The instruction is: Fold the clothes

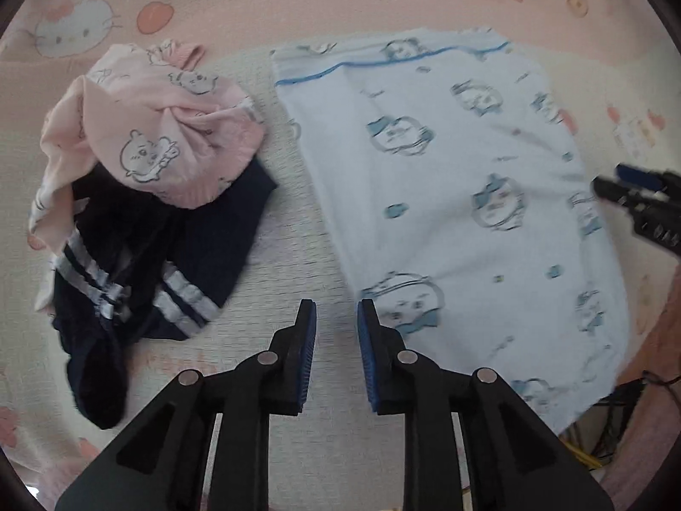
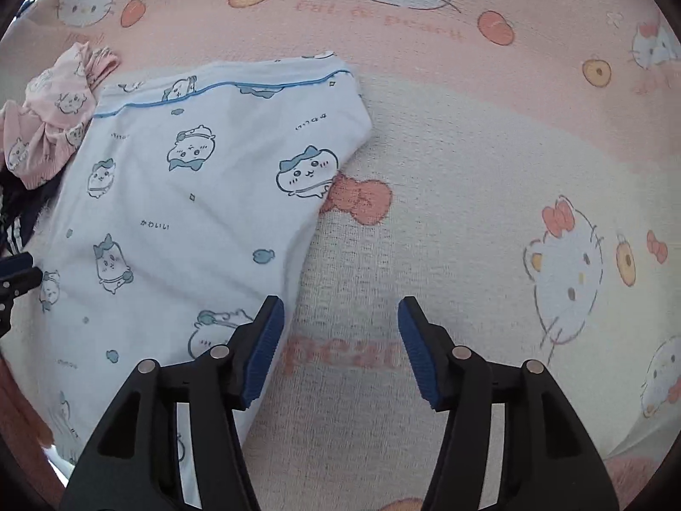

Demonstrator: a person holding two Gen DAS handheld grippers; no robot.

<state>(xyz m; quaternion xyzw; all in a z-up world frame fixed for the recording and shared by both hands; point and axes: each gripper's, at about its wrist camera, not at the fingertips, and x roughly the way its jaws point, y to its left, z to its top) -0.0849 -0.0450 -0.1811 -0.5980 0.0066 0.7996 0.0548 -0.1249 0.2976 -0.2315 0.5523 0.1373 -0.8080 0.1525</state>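
Light blue printed garment (image 1: 459, 196), spread flat on pink cartoon-print blanket (image 2: 489, 179). Pink garment (image 1: 157, 127), crumpled, heaped on navy striped garment (image 1: 170, 255), just left of the blue one. Left tool (image 1: 337, 319): fingers apart, holding nothing, over the blue garment's left edge. Right tool (image 2: 340, 319): fingers wide apart, empty, at its right edge.

Left gripper (image 1: 336, 311): black linkage arms, blue ribbed pads, fingers (image 1: 307, 332) set parallel with a narrow gap between them, nothing held. Right gripper (image 2: 340, 311): same build, fingers (image 2: 266, 340) spread wide apart, nothing between them. In the left wrist view the right gripper's tips enter from the right edge; in the right wrist view part of the left gripper shows at the left edge.
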